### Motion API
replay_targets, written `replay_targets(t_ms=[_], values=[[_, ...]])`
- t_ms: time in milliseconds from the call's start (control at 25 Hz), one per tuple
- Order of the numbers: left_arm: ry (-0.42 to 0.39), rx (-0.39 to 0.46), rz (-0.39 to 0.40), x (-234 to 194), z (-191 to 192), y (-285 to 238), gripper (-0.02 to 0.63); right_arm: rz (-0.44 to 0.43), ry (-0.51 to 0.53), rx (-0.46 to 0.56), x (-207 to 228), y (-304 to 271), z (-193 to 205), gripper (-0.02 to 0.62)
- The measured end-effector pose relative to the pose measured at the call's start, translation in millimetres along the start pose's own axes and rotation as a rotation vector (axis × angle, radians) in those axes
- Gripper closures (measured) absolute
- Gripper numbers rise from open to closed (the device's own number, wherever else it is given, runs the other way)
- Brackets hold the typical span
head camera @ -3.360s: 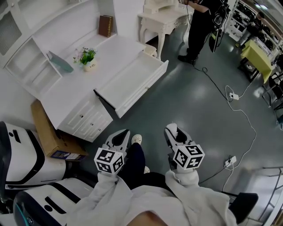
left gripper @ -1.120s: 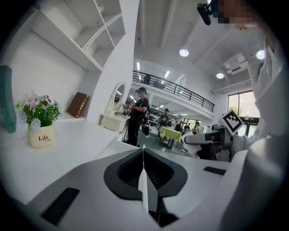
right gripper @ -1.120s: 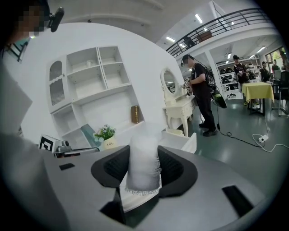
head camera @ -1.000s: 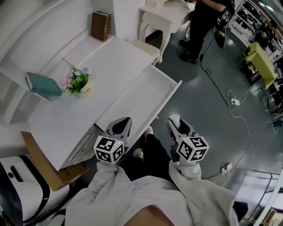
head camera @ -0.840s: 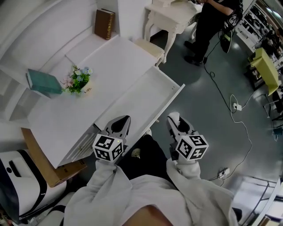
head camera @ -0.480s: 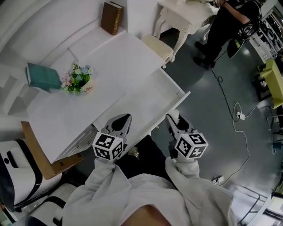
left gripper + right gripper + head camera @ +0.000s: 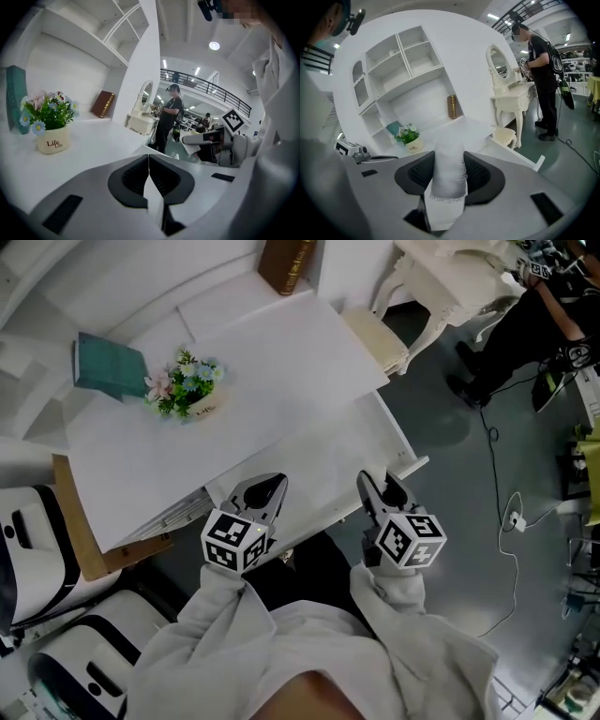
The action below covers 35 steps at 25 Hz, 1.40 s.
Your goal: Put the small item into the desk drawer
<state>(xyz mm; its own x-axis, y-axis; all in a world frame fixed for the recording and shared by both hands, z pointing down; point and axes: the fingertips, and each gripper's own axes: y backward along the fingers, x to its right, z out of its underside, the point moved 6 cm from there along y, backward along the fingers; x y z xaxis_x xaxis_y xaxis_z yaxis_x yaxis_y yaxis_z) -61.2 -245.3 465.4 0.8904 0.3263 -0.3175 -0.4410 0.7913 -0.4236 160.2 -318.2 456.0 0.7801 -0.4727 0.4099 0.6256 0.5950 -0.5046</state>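
You are pinching the small white item (image 7: 449, 180) upright between the fingers of your right gripper (image 7: 449, 164), the open drawer (image 7: 413, 465) lying just ahead of their tips, while your left gripper (image 7: 149, 165) is keeping its fingers pressed together, empty.

Left claw (image 7: 262, 491) shut, right claw (image 7: 382, 491) gripping, jaws partly apart, both side by side

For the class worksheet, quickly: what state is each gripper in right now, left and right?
Left gripper: closed, nothing between its jaws.
Right gripper: closed on the small white item.
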Motion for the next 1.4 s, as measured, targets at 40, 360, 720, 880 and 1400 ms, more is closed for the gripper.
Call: replay_targets(t_ms=[40,360,720,880,1400], values=[[0.008,-0.002,-0.01,-2.4,0.3,-0.4,0.588,-0.008,0.006,-0.011,0.4,-5.9,-1.4,0.402],[0.074,-0.012,-0.097,-20.2,7.8,-3.4,0.588,-0.083,0.124,-0.117,0.2,-56.5,-6.3,0.402],[0.129,-0.034,-0.186,-30.1,27.2,-9.0,0.588,-0.166,0.339,-0.289,-5.6,-113.8,-1.1,0.402],[0.158,-0.054,-0.226,-36.4,39.4,-8.5,0.588,-0.192,0.409,-0.365,-5.0,-142.0,17.0,0.401],[0.222,-0.079,-0.338,-41.9,61.6,5.0,0.588,-0.29,0.62,-0.562,-16.8,-216.1,83.6,0.402]])
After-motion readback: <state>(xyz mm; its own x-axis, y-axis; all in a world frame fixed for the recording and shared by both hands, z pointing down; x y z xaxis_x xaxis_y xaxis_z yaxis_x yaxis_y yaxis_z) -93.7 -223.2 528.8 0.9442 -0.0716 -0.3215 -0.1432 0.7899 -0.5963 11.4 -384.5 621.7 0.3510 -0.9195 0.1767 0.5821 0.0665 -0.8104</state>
